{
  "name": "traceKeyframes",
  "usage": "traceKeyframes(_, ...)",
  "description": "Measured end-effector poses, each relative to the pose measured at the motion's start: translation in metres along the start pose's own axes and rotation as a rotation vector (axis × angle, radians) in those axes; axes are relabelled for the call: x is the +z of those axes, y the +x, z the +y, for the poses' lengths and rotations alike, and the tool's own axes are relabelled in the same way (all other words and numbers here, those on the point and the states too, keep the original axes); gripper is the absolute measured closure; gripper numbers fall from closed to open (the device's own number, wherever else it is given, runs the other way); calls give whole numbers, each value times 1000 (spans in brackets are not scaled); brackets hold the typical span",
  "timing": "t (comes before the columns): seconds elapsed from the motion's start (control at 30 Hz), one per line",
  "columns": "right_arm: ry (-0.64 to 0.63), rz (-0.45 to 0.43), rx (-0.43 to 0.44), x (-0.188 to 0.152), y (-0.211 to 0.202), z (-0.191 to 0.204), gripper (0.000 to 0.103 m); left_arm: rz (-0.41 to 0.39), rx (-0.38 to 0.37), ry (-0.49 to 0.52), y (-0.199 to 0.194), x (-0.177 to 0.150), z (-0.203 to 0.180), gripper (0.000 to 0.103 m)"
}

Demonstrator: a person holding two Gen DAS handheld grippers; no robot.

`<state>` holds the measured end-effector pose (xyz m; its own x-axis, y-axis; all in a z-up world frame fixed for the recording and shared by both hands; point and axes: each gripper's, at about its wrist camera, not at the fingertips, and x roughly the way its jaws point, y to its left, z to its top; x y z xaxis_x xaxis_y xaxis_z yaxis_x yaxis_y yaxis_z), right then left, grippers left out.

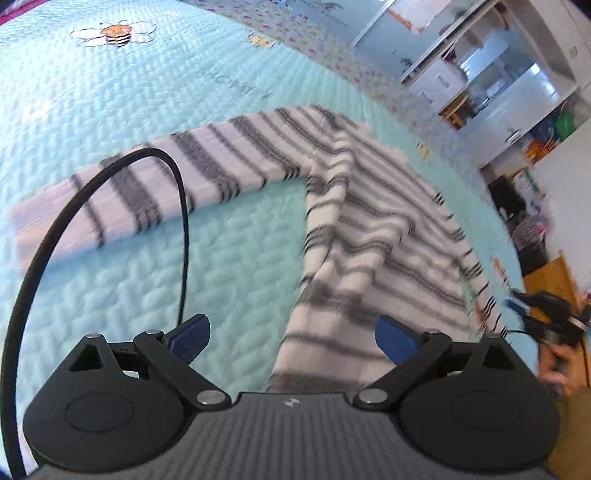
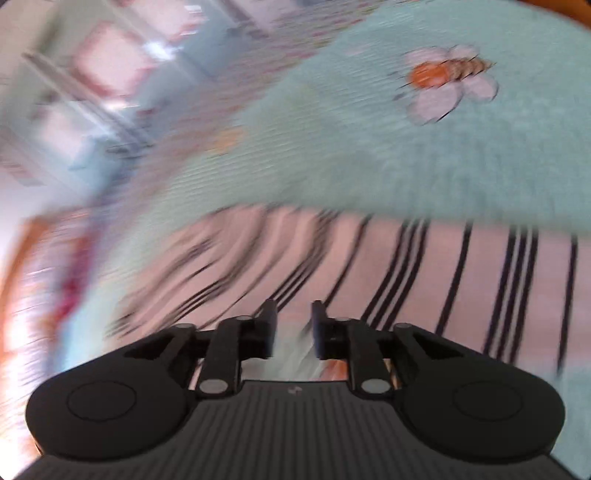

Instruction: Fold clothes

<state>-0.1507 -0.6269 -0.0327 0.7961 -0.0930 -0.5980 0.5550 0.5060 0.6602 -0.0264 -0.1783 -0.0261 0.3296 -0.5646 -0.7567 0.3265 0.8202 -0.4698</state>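
A white sweater with dark stripes lies flat on a turquoise quilted bedspread. One sleeve stretches out to the left. My left gripper is open wide just above the sweater's near end, and its blue pads touch no cloth. In the left wrist view a hand holds my right gripper at the sweater's right edge. The right wrist view is badly blurred. There my right gripper shows a narrow gap between its fingers, over the striped sweater. I see nothing pinched in that gap.
A black cable loops over the sleeve in front of the left camera. An embroidered bee marks the far quilt, also the bee. Shelves and cabinets stand past the bed's right edge.
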Motion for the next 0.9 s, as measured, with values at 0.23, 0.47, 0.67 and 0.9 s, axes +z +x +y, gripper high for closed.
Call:
traceKeyframes(0.23,-195,16,224,-91,-136,20,44,19,69,98,-22,-34,-10,4)
traceKeyframes(0.47,-804,99,-44,-232,-136,75,36,70,99,384,-25,-94,-41,5)
traceKeyframes(0.67,-1338,120,-70,-336,-91,121,46,72,109,410,-23,-113,-48,6)
traceKeyframes(0.9,-1592,140,-142,-355,-57,122,48,88,195,446,-12,-122,-55,6)
